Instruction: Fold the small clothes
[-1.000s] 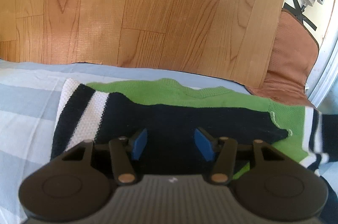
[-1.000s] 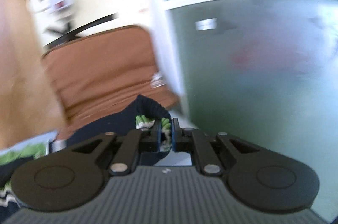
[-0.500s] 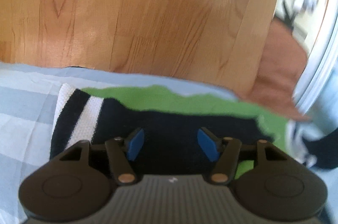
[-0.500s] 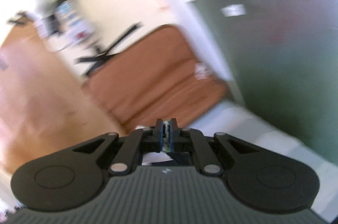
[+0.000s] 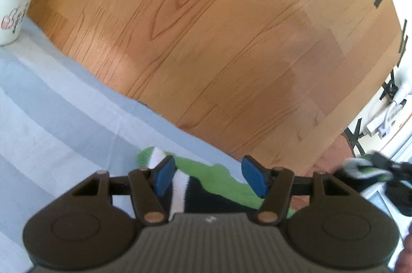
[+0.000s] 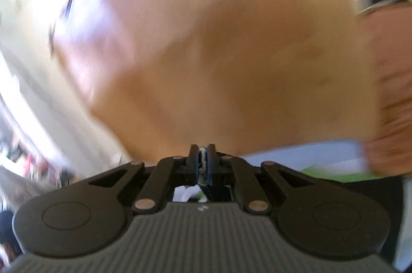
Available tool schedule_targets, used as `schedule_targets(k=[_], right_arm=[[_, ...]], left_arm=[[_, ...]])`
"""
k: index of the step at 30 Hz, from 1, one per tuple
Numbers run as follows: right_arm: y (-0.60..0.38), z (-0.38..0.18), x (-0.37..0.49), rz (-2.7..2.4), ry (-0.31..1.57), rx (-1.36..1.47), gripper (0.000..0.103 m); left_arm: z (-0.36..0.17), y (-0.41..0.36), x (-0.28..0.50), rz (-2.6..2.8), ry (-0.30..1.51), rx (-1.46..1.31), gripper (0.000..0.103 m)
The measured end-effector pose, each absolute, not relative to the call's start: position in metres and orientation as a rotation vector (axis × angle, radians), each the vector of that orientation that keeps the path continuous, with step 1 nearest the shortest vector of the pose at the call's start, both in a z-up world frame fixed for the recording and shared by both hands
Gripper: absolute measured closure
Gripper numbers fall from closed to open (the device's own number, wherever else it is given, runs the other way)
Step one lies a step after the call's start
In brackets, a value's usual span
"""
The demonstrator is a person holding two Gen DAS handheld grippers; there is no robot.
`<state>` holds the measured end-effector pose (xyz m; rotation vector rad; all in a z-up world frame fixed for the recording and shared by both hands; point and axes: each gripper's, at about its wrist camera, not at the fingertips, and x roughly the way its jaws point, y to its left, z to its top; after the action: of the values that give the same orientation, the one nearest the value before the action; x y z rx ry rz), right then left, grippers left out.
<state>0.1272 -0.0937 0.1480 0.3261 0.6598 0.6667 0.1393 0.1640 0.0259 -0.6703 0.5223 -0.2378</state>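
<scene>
A small knitted garment (image 5: 195,191), green and black with white stripes, lies on the blue striped cloth (image 5: 51,118) near the table's far edge. My left gripper (image 5: 209,173) hovers open over its left end, blue pads (image 5: 164,176) wide apart and pressing nothing. At the right of the left wrist view, one end of the garment (image 5: 370,168) hangs lifted and blurred. My right gripper (image 6: 203,157) pinches a thin fold of that knit (image 6: 203,160); its jaws are opening slightly with the cloth still between them. The rest of the garment (image 6: 334,173) trails to its right.
A white mug (image 5: 13,12) holding a stick stands at the table's far left. Beyond the table edge lies wooden floor (image 5: 231,41), with a brown mat (image 5: 332,157) and a white power strip (image 5: 386,115) to the right. The right wrist view is heavily blurred.
My left gripper slid to the garment's left end and rolled, its jaws a little wider. The right gripper swung fast from the green wall toward the floor, still pinching the cloth.
</scene>
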Motion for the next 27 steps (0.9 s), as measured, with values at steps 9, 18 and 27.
schedule_targets(k=[9,18,27], right_arm=[[-0.156,0.111,0.150,0.469,0.690,0.385,0.076],[-0.250,0.052,0.131,0.223,0.721,0.371,0.069],[-0.263,0.030,0.161,0.181,0.702,0.351,0.074]], left_arm=[[0.015,0.147,0.151,-0.259,0.618,-0.585,0.044],[0.010,0.105,0.154,-0.278,0.709,-0.362,0.080],[0.010,0.085,0.151,-0.223,0.740,-0.128,0.093]])
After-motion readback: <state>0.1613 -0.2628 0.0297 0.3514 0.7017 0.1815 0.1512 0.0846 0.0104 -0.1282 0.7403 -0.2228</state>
